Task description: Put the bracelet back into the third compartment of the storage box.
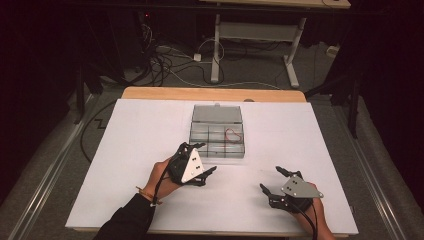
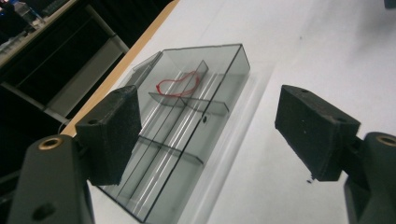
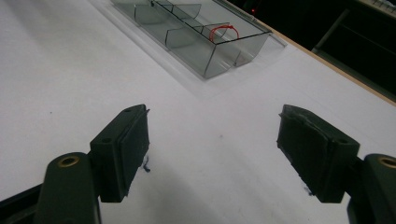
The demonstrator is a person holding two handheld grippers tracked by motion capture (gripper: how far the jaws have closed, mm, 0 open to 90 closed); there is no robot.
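In the high view one clear compartment box (image 1: 218, 139) sits on the white table (image 1: 125, 165) a little beyond centre, its lid (image 1: 217, 113) folded back at twelve o'clock, its long axis running nine to three. One red rubber band (image 1: 232, 134) lies in a far right compartment. Two grippers are in play: the left gripper (image 1: 201, 160) sits just off the box's near left corner, the box at about one o'clock from it, while the right gripper (image 1: 270, 179) lies well apart, the box at eleven. The left is plainly nearer, so I judge any reach falls to it. In the left gripper view the jaws stand wide apart and empty; the box (image 2: 187, 135) runs away toward twelve, with the band (image 2: 177, 85) in a far cell. In the right gripper view the jaws are likewise spread wide, holding nothing, and the box (image 3: 196, 32) lies at twelve, the band (image 3: 223, 32) near its right end.
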